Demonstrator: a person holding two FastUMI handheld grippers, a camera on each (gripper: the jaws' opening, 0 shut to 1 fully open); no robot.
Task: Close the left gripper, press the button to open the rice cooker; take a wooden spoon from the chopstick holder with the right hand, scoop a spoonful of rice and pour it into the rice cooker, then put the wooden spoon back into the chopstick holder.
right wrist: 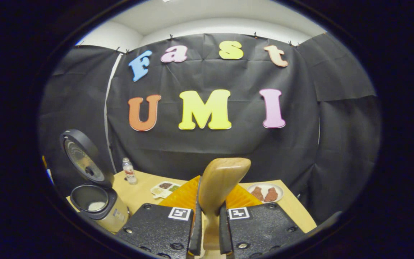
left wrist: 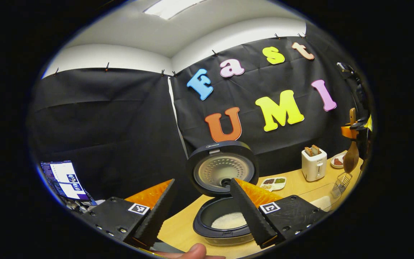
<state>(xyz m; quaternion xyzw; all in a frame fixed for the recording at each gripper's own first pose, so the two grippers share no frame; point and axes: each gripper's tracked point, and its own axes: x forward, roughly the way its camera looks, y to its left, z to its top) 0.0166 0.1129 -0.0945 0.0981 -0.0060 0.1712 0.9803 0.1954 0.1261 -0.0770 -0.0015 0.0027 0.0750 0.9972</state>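
rice cooker on table, toaster right of it

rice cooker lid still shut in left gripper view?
No: the rice cooker lid stands raised and open, and white rice shows inside the pot below it.

I see the rice cooker standing open on the tabletop, its round dark lid tipped upright behind the pot, perforated inner plate facing me. White rice lies in the bottom of the inner pot. The wooden spoon, pale and smooth, stands upright with its broad end at the top. Off to my right, the wire chopstick holder sits at the tabletop's edge.
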